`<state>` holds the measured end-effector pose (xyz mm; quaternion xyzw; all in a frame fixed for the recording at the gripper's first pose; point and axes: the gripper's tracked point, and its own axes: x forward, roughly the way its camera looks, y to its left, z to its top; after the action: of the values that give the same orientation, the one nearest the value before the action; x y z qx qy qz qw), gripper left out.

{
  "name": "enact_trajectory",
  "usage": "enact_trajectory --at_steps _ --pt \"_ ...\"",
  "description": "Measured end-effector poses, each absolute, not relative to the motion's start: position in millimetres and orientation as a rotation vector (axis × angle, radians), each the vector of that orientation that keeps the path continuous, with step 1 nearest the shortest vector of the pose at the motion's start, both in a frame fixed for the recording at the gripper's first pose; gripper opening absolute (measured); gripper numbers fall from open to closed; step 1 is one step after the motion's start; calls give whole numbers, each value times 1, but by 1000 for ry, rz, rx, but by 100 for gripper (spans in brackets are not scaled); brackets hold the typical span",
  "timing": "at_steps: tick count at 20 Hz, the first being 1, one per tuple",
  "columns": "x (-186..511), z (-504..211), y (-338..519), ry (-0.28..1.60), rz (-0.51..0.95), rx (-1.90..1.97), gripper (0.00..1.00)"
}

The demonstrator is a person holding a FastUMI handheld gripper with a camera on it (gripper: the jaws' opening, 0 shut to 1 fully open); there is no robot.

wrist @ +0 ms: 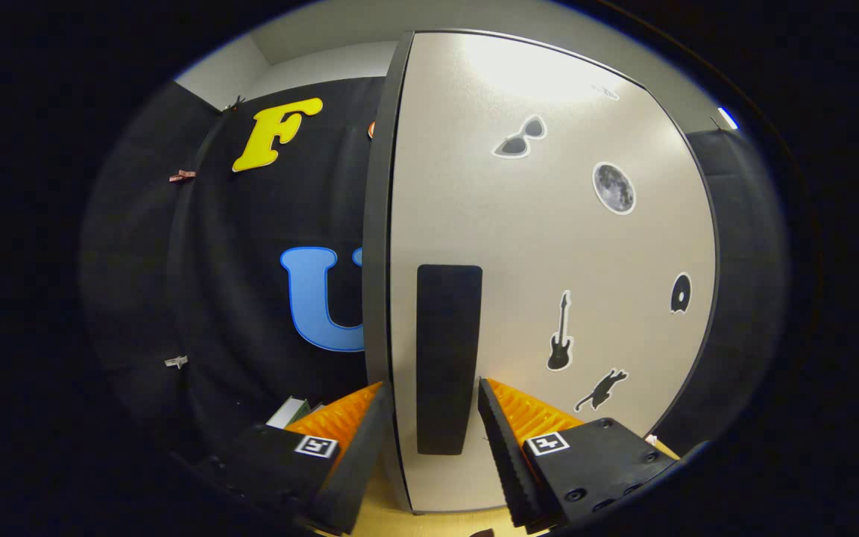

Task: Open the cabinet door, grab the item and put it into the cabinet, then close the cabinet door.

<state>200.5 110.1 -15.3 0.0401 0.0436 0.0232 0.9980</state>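
We see our claw open, its fingers straddling the door's edge, with the dark handle between them and untouched. The door bears stickers. The cabinet stands on the worktop; its item is out of sight.

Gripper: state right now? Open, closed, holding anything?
Gripper: open, holding nothing; its fingers straddle the cabinet door edge, the dark handle between them, not visibly pressed.
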Motion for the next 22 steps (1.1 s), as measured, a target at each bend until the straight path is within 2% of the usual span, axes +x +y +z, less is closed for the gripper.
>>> enact_trajectory --at_steps 1,4,6,7,8,9,16,22 --pt "200 -8 110 66 40 86 64" --pt "200 -6 109 54 42 83 40" --pt "199 -8 109 69 49 84 32" --pt "200 -7 109 77 60 70 24" --pt "199 -6 108 86 75 59 24" --pt "199 -9 109 95 91 72 16" --pt "153 -3 99 91 190 110 16" --pt "73 0 58 98 258 129 16"
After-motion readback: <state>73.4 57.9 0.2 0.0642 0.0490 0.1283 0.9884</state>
